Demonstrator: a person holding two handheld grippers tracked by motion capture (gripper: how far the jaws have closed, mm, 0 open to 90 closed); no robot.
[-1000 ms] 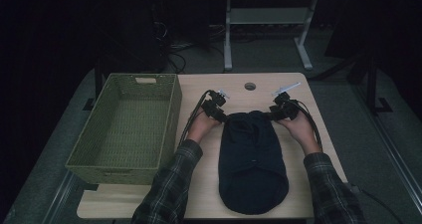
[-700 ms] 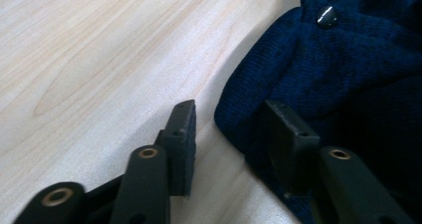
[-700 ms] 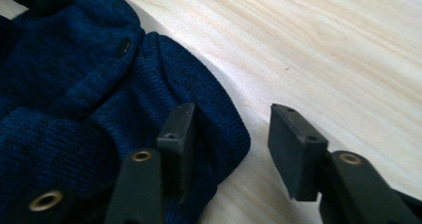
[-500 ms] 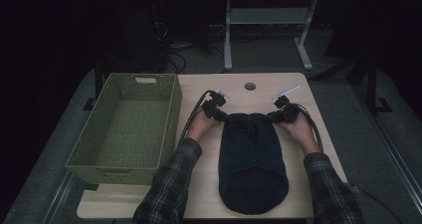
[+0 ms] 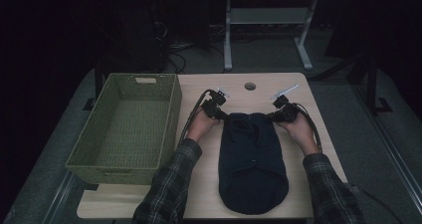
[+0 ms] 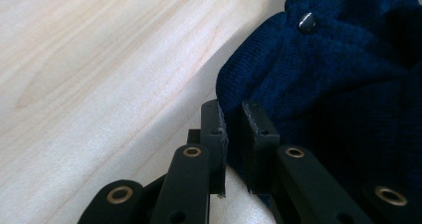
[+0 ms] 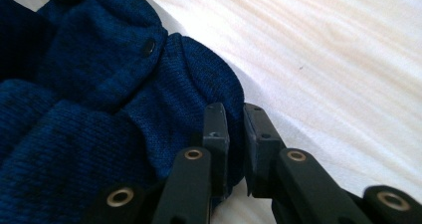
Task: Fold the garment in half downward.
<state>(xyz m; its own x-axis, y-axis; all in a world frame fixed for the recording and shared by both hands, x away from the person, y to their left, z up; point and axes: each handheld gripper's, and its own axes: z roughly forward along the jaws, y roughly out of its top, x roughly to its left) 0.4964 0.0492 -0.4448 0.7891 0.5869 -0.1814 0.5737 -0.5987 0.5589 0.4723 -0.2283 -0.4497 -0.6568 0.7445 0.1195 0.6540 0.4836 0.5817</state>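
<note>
One green woven rectangular basket (image 5: 127,127) far left. Two black grippers: left gripper (image 5: 219,113), right gripper (image 5: 277,115), jaws just closing, each pinching a far corner of the single dark navy knitted garment (image 5: 253,164), mid-table. Light wooden tabletop (image 5: 204,189); dark room.

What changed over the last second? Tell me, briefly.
Both claws have just been closing: the left claw and the right claw each pinched a far corner of the dark blue knit garment. The hands barely moved. The garment, green basket and table stayed put.
</note>
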